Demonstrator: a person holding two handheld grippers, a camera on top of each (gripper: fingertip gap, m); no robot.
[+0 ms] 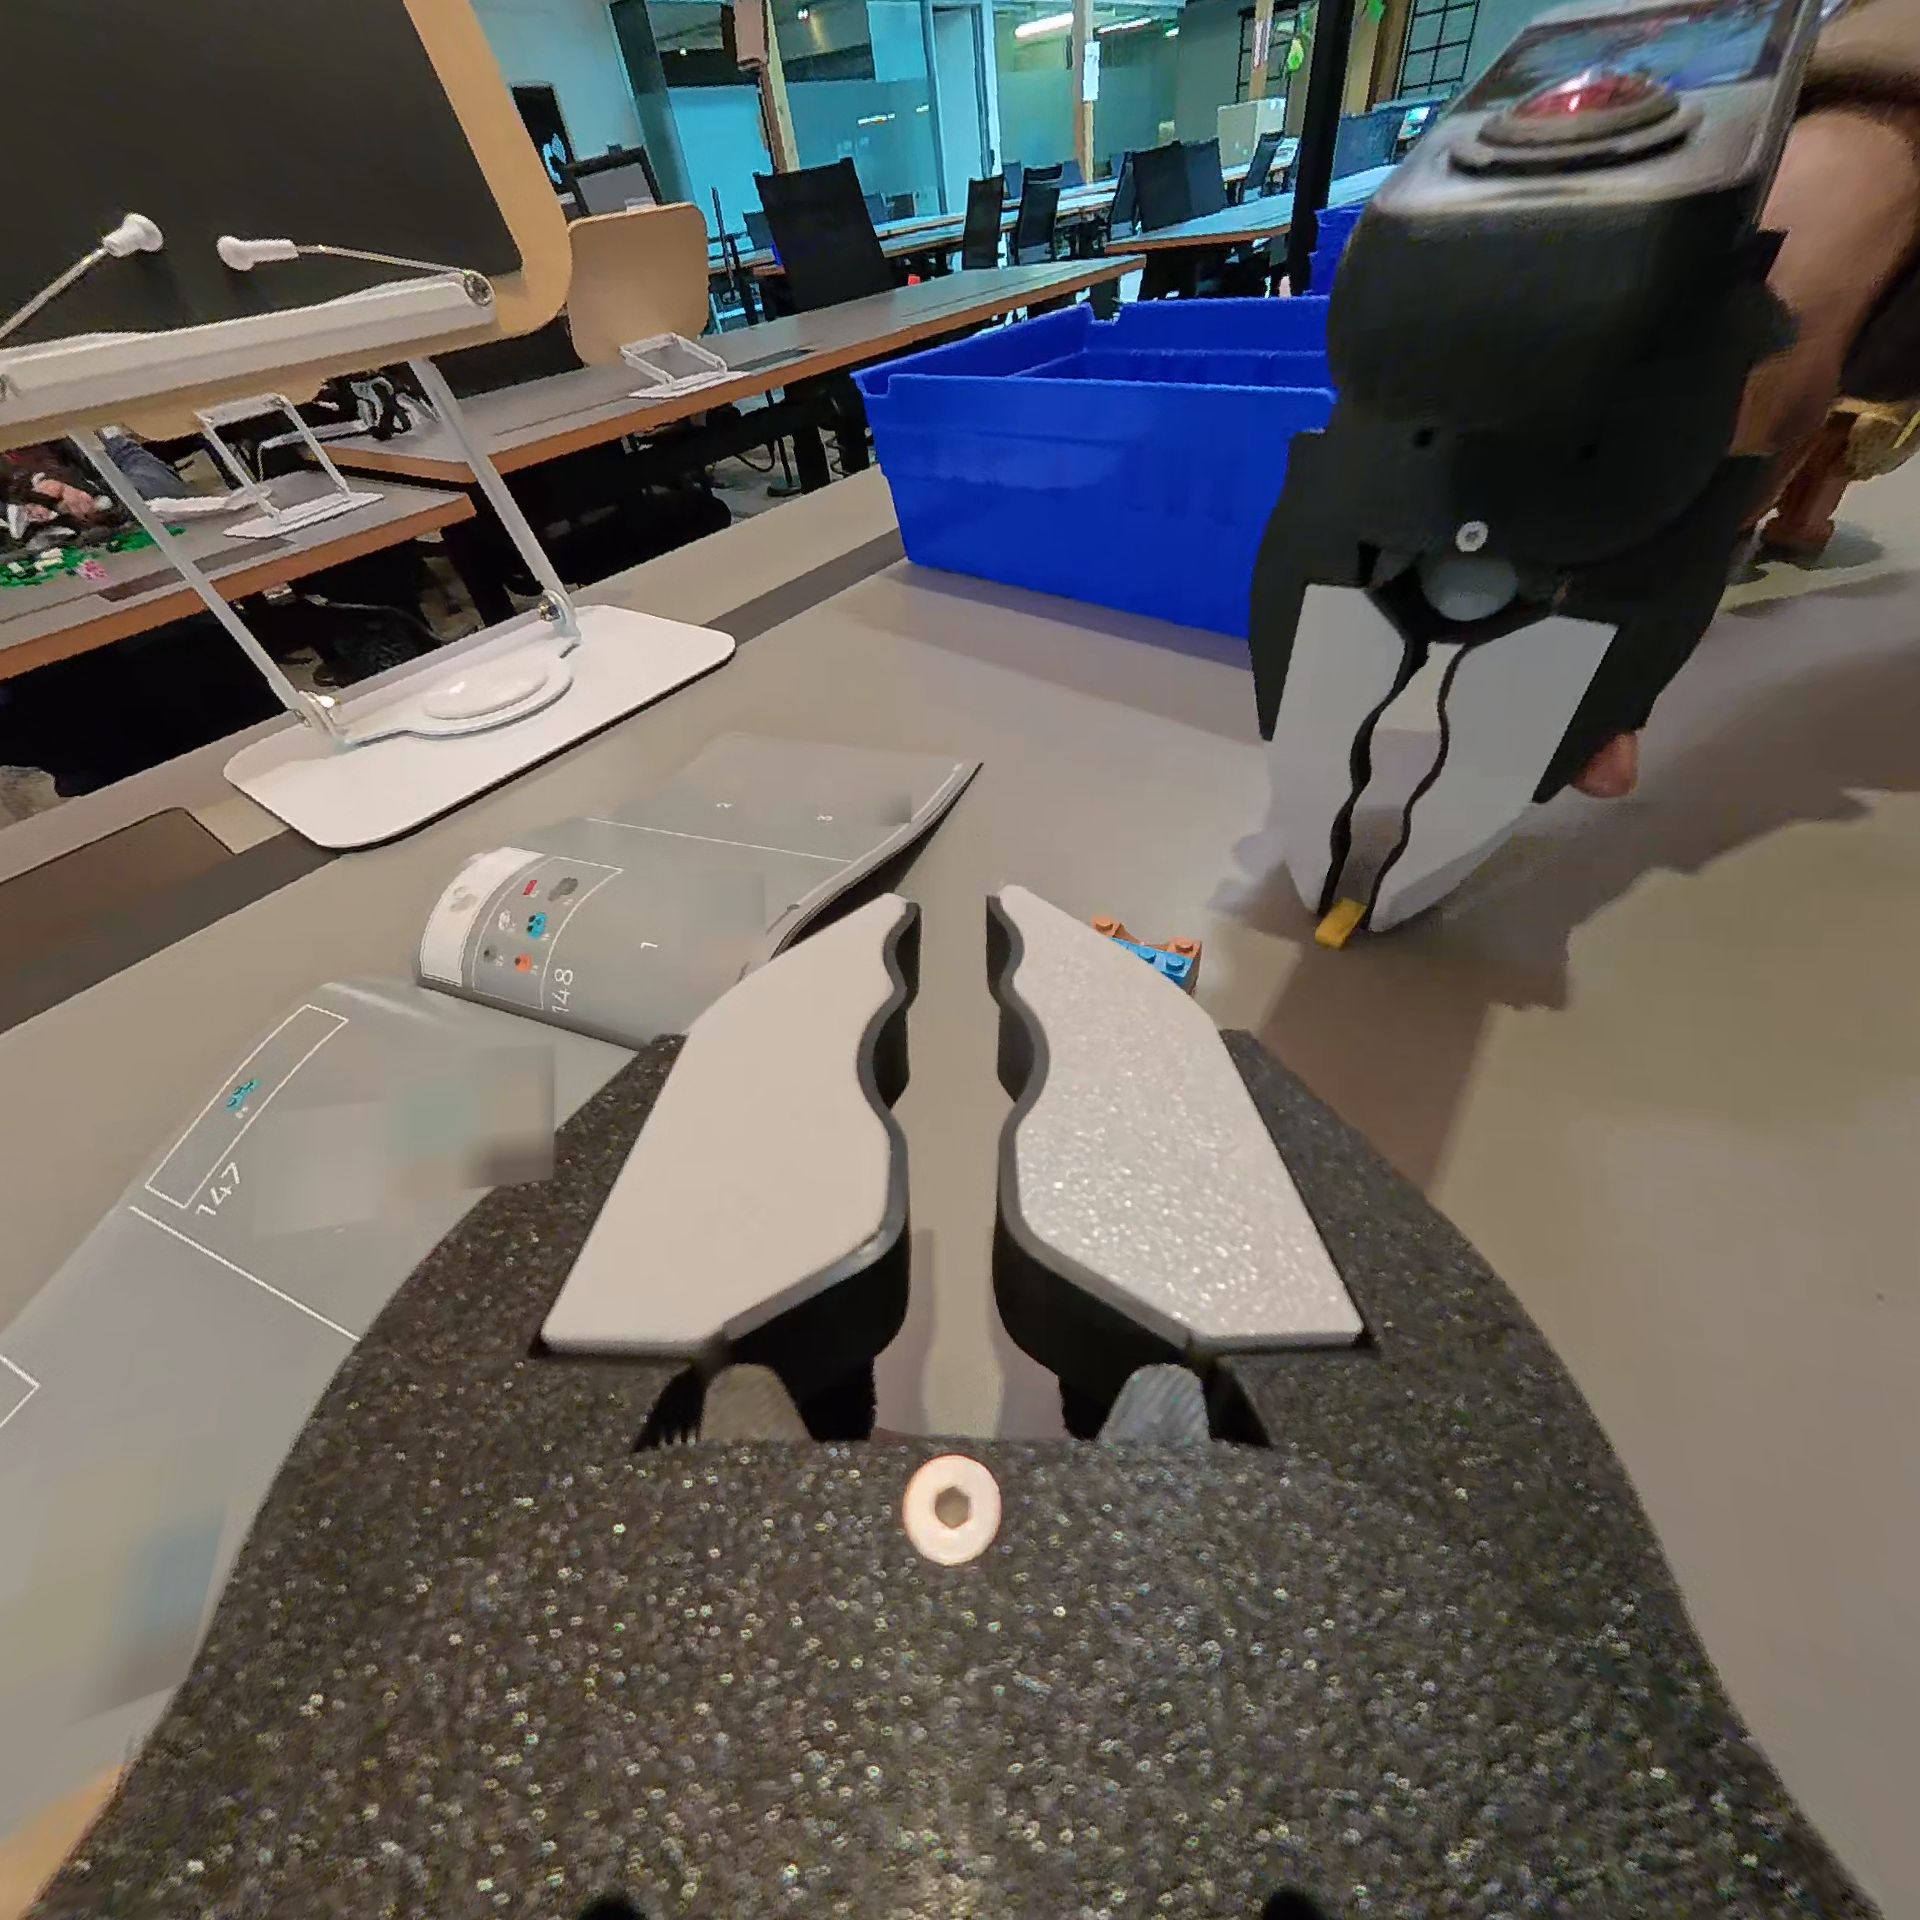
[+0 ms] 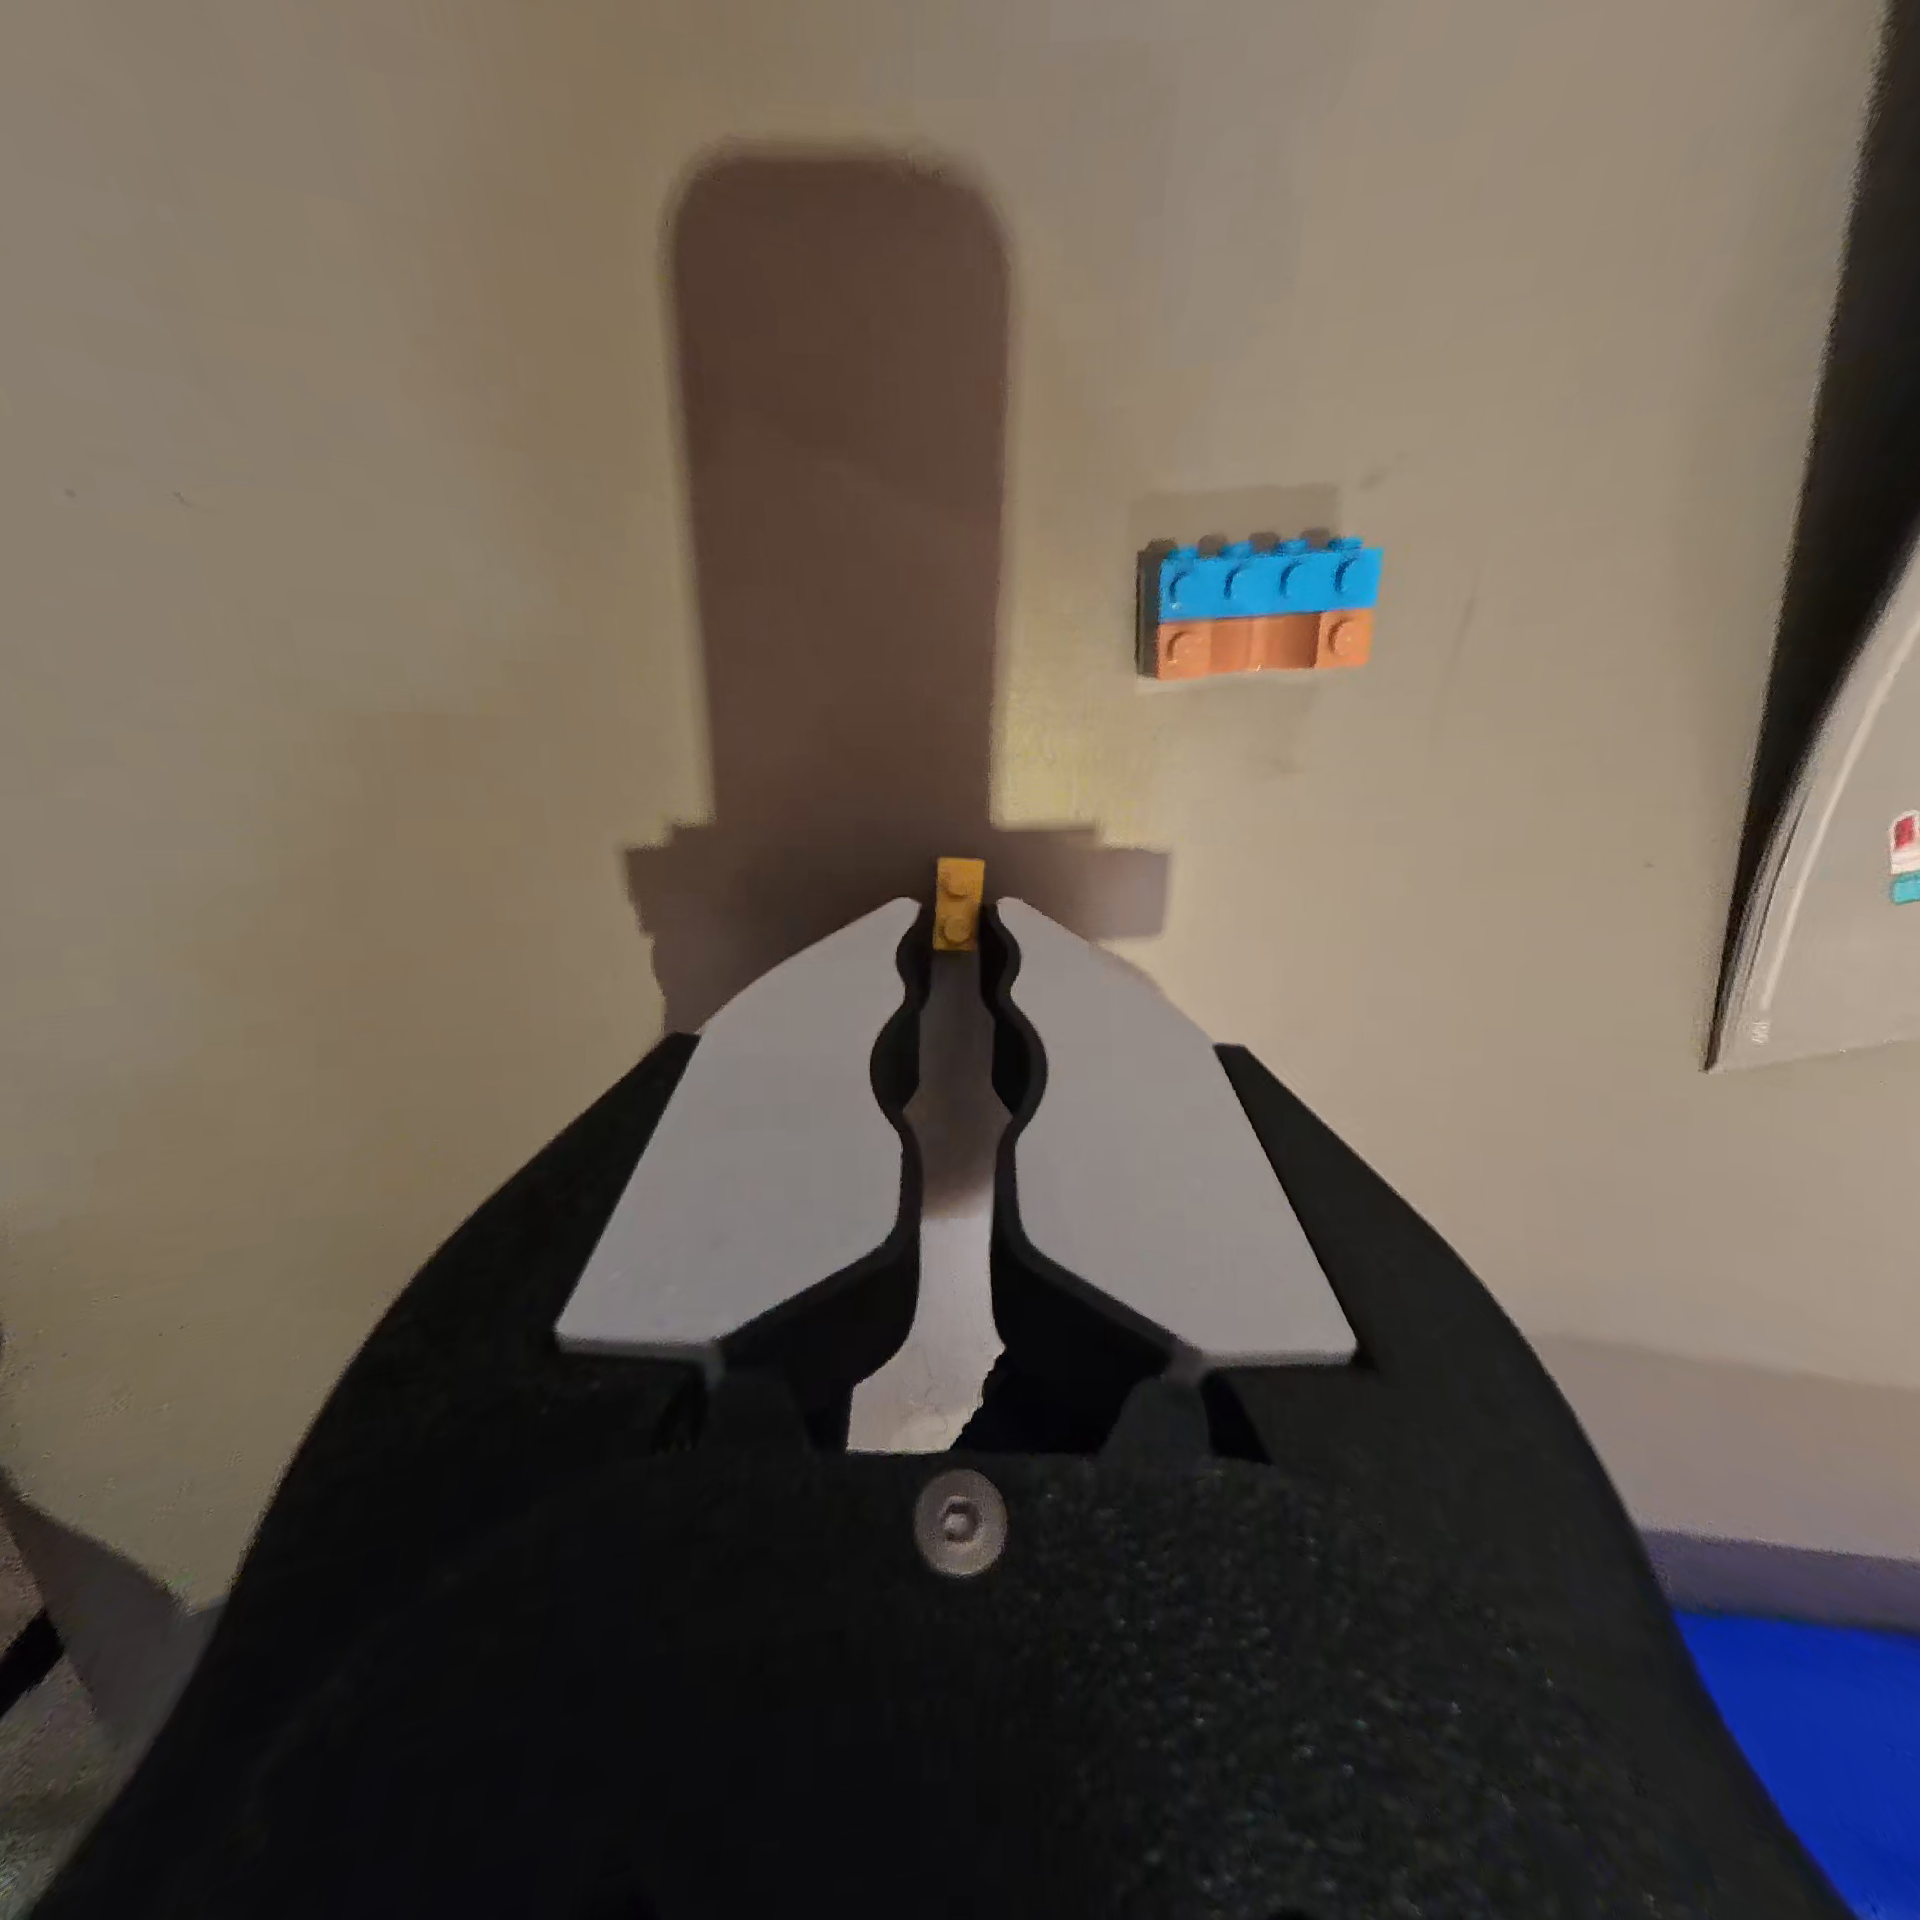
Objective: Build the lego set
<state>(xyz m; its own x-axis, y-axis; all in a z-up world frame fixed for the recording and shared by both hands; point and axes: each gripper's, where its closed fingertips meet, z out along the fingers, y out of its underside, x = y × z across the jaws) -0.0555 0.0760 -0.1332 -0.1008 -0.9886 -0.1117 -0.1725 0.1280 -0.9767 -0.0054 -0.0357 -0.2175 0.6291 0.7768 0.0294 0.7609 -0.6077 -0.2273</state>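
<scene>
My right gripper [image 2: 958, 914] is pinched on a small yellow plate [image 2: 957, 918] at its fingertips, tips down at the grey table [image 2: 416, 520]; in the left wrist view that gripper [image 1: 1351, 914] stands at 2 o'clock with the plate [image 1: 1338, 921] touching the table. My left gripper [image 1: 951, 914] hovers empty, fingers a narrow gap apart, above the open booklet [image 1: 644, 914]. The blue-and-orange brick stack [image 2: 1262, 608] lies at 2 o'clock from the plate, well apart; a blue bin [image 1: 1081, 468] sits at 1 o'clock.
</scene>
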